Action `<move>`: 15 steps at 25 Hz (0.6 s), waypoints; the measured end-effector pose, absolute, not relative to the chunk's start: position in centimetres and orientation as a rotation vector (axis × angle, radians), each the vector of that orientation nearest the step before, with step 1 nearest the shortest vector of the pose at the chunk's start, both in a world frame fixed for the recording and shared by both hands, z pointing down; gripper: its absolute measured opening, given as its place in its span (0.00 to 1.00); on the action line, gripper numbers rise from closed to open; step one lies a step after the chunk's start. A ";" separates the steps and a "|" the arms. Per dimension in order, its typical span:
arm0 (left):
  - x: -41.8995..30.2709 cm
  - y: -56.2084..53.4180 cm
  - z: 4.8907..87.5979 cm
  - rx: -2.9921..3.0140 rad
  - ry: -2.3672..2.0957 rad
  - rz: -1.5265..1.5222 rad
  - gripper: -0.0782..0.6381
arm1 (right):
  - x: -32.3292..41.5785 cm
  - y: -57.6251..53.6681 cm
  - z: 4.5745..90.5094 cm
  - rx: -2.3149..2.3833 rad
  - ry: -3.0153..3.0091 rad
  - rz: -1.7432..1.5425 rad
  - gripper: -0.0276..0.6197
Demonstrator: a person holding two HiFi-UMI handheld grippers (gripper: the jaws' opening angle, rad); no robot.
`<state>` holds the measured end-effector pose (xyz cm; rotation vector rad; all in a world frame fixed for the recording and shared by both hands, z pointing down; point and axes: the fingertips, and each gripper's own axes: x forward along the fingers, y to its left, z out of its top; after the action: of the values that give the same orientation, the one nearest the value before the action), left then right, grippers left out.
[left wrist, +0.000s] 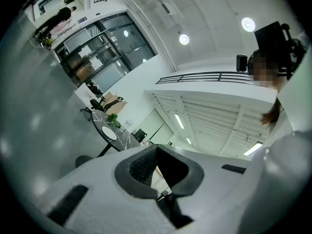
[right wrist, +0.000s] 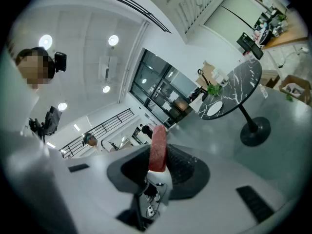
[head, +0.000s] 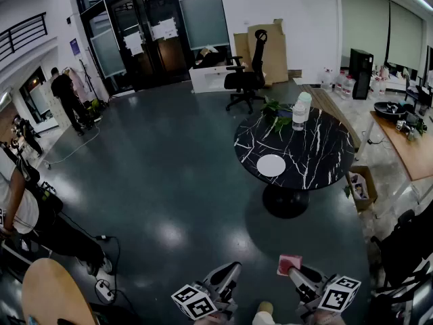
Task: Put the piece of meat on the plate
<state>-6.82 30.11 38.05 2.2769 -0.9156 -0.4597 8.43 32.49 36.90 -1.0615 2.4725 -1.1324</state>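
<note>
The right gripper [head: 292, 272] is clamped on the piece of meat [head: 289, 263], a pink-red slab that stands up out of the jaws. It is held low at the bottom of the head view, well apart from the plate [head: 271, 165]. The left gripper [head: 232, 271] hangs just beside it, its jaw tips meeting with nothing between them.

The white plate lies on the round black marble table [head: 328, 171], close to the rim on the side facing the person. A bottle [head: 300, 114] and a leafy plant [head: 276, 112] stand at the far rim. A broad stretch of dark floor [head: 169, 181] lies between the grippers and the table's pedestal base [head: 287, 202]. A cardboard box [head: 360, 185] sits near the table's right side, and the curved edge of a wooden table [head: 51, 293] enters at lower left.

The bottom edge of the head view cuts off both grippers behind their marker cubes. In the right gripper view the meat shows edge-on, with its lower end buried between the pads.
</note>
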 end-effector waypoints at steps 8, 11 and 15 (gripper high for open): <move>-5.8 24.3 38.1 2.272 -0.947 -0.475 0.12 | 10.0 25.9 36.9 -1.026 2.405 -1.150 0.19; -6.1 22.8 39.9 2.255 -0.964 -0.440 0.12 | 10.1 24.4 37.3 -1.022 2.395 -1.163 0.19; -5.7 19.0 41.4 2.236 -0.967 -0.429 0.12 | 11.0 21.7 38.4 -1.050 2.388 -1.183 0.19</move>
<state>-5.73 19.03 41.43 2.2357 -0.9670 -0.4286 11.00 21.66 38.36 -1.0499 2.3877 -1.1826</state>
